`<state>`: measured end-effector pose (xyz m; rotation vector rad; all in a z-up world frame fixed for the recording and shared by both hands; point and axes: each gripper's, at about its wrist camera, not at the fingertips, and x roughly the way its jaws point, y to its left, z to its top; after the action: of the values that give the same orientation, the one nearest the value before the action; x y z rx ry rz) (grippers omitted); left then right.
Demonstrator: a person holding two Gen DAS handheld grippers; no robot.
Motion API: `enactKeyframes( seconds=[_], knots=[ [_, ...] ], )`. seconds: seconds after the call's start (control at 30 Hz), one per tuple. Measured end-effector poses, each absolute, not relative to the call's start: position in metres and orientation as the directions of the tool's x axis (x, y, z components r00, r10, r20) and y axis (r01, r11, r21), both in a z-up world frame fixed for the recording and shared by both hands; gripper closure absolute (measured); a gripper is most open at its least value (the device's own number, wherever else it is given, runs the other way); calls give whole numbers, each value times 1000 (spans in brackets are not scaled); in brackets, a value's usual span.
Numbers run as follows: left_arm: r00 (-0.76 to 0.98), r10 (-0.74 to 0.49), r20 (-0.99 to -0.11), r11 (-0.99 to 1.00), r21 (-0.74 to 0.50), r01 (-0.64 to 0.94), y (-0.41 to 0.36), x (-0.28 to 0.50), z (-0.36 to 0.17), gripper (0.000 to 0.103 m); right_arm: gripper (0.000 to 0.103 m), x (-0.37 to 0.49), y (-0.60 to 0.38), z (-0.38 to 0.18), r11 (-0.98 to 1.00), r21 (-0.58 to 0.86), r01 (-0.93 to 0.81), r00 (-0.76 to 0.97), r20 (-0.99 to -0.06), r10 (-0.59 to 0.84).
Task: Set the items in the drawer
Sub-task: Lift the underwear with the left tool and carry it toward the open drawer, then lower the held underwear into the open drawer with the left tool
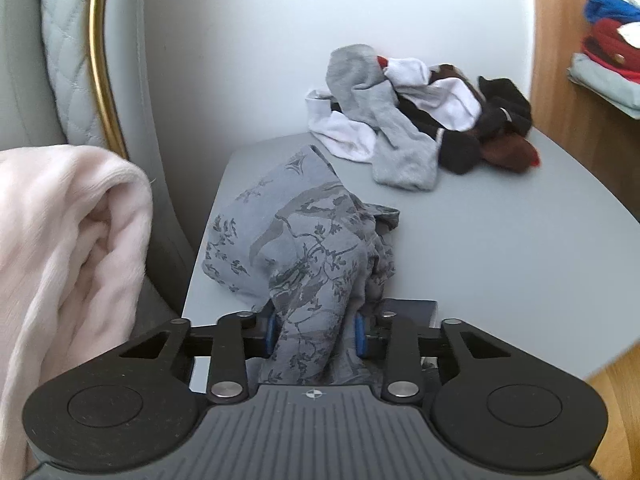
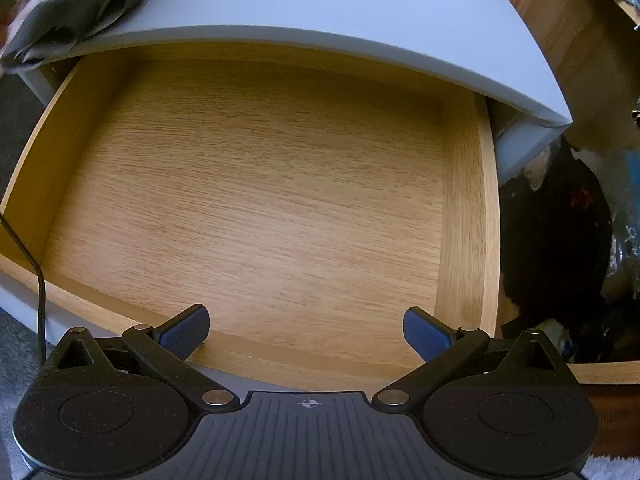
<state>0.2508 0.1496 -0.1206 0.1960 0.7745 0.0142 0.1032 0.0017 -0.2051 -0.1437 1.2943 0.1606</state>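
A grey-blue patterned cloth (image 1: 304, 236) lies bunched at the near left of the grey cabinet top (image 1: 500, 248). My left gripper (image 1: 316, 334) is shut on its near end, the blue pads pressing it from both sides. A heap of socks (image 1: 412, 120), grey, white, black and brown, lies farther back on the top. In the right wrist view the wooden drawer (image 2: 72, 128) stands pulled out under the grey top, its floor bare. My right gripper (image 2: 306, 332) hangs open over the drawer's front edge with nothing between its fingers.
A pink blanket (image 1: 60, 256) and a quilted headboard with a gold trim (image 1: 100, 60) fill the left. Folded clothes (image 1: 608, 52) sit on a wooden shelf at the right. A dark pile (image 2: 560, 248) lies right of the drawer; a black cable (image 2: 40, 292) runs at its left.
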Motion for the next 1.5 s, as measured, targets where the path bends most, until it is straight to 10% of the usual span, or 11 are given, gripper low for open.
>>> enactKeyframes(
  seconds=[1.5],
  knots=[
    [545,-6,-838,991,69,118,154,149,-158,78,0,104,2,-208,981,-18,-192,271,-962,35]
  ],
)
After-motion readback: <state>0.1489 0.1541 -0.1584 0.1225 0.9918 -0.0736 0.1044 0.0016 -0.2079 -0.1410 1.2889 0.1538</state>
